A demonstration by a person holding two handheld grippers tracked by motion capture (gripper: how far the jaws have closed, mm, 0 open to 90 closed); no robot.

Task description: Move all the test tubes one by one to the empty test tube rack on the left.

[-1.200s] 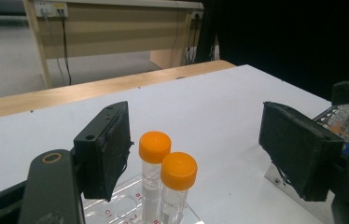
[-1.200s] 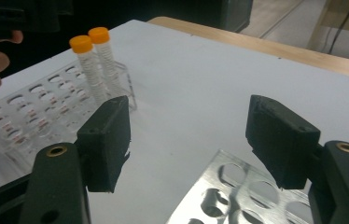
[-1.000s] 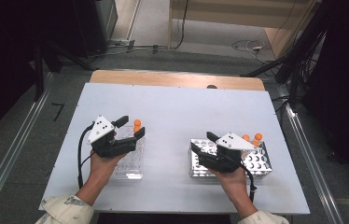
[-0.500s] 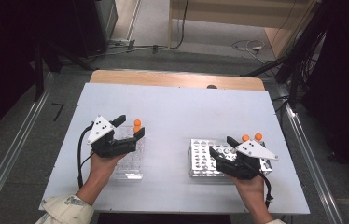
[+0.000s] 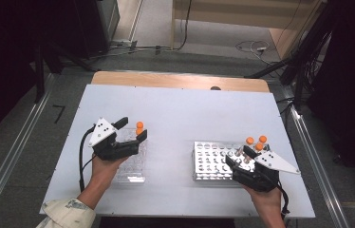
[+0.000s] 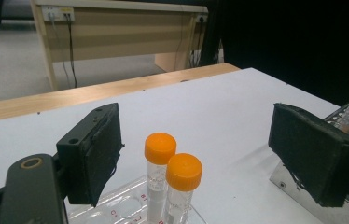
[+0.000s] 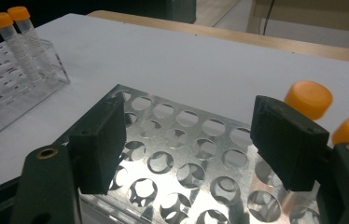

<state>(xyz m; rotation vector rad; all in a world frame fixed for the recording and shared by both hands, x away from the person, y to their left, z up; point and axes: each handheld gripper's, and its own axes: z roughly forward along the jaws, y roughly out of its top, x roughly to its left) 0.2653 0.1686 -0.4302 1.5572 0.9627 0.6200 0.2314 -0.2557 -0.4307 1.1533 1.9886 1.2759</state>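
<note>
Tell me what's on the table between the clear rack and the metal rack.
Nothing: in the high view, bare white table separates the clear rack and the metal rack.

Two clear plastic tubes with orange caps [image 6: 172,186] stand in one clear plastic rack [image 5: 130,164]. One perforated metal rack [image 5: 211,161] holds two more orange-capped tubes [image 5: 256,141]. That makes four tubes and two racks on one white counter [image 5: 180,118], with two black tools, left tool [image 5: 130,129] and right tool [image 5: 240,156].
</note>
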